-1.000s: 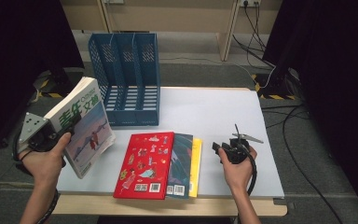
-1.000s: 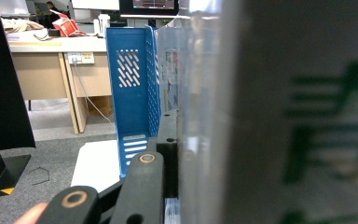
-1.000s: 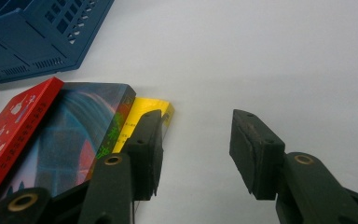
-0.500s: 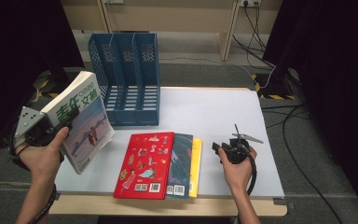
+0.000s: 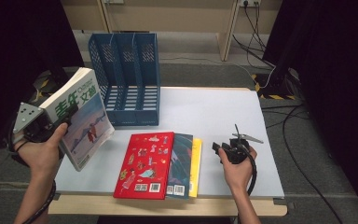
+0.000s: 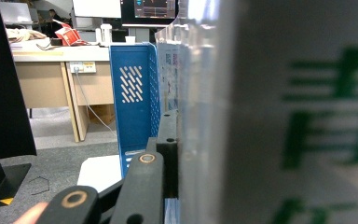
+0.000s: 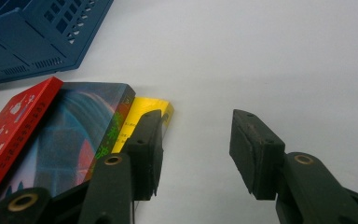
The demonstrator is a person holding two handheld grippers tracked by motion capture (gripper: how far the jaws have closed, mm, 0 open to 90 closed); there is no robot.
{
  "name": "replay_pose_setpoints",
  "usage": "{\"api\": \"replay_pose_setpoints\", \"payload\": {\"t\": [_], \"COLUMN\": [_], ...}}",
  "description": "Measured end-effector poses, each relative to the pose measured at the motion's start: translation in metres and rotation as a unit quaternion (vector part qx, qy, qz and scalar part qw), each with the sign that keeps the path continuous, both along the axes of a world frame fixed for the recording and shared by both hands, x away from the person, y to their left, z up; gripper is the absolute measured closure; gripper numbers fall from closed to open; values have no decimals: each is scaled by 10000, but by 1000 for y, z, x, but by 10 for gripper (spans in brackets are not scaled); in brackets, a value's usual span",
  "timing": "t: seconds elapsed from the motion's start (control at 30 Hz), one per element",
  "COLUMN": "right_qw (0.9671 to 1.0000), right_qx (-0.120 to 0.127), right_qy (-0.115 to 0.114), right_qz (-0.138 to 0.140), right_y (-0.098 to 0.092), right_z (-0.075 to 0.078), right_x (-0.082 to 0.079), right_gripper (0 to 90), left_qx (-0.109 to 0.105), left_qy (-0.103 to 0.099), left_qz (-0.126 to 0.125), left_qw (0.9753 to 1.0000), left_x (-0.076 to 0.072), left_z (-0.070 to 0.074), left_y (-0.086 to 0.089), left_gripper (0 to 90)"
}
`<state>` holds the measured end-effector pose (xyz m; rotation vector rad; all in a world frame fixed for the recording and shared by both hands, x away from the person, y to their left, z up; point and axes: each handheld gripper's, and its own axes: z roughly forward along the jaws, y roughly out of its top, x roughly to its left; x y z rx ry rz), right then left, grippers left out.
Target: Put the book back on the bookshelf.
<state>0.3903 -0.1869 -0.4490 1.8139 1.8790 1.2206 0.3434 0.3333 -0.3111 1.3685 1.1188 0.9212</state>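
**Left gripper holds magazine in the air, right rests open**

Left gripper (image 5: 64, 117) is clamped on the magazine (image 5: 80, 116), lifted off the table (image 5: 214, 112) at its left edge, just in front-left of the blue file rack (image 5: 126, 77). Magazine tilted, spine side up; white cover with large green characters on top, pale blue-pink picture with small figures below, thick page block visible. In the left gripper view the cover (image 6: 303, 116) is blurred, close up, jaw pressed against it. Right gripper (image 5: 224, 150) lies on the table, jaws apart, nothing between them, just beside the yellow book (image 7: 144, 112). Red book (image 5: 142, 163) and dark book (image 5: 182, 163) overlap it.
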Motion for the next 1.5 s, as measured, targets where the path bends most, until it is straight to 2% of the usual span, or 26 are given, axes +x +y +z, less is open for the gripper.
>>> {"api": "replay_pose_setpoints", "payload": {"t": [1.5], "right_qw": [10000], "right_qx": [-42], "right_qy": [-17], "right_qz": [49], "right_y": [-1], "right_z": [-1], "right_x": [1], "right_gripper": [547], "left_qx": [-35], "left_qy": [-62], "left_qz": [-2], "left_qw": [10000], "left_x": [8], "left_z": [12], "left_y": [0], "left_gripper": [736]}}
